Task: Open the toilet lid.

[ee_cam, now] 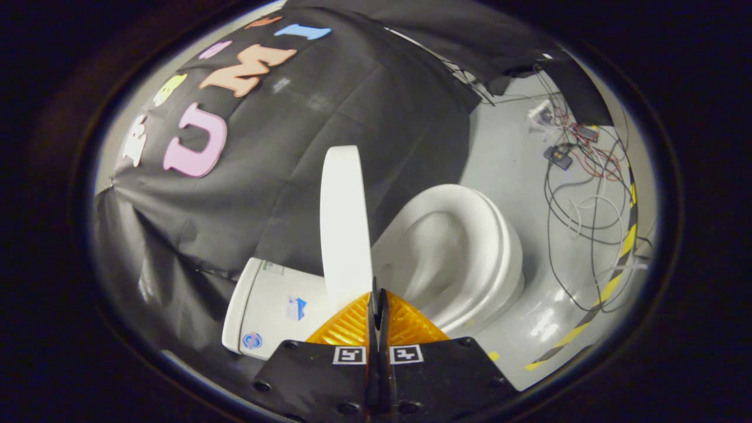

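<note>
We see the gripper [378, 302] with its two fingers pressed tight together, nothing between them. Just ahead of the tips stands the toilet lid [343, 229], smooth, white and rounded, lifted up on its edge. Beside it is the shiny white toilet bowl [470, 252], shaped like an oval, and the boxy tank [270, 308]. Thin cables [581, 194] tangle across the glossy grey floor [505, 158], by striped tape [611, 282].

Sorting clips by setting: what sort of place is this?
Likely a staged test booth, not a real bathroom: a toilet, lid raised, before a black cloth wall, loose cables on the floor. The gripper is shut.
</note>
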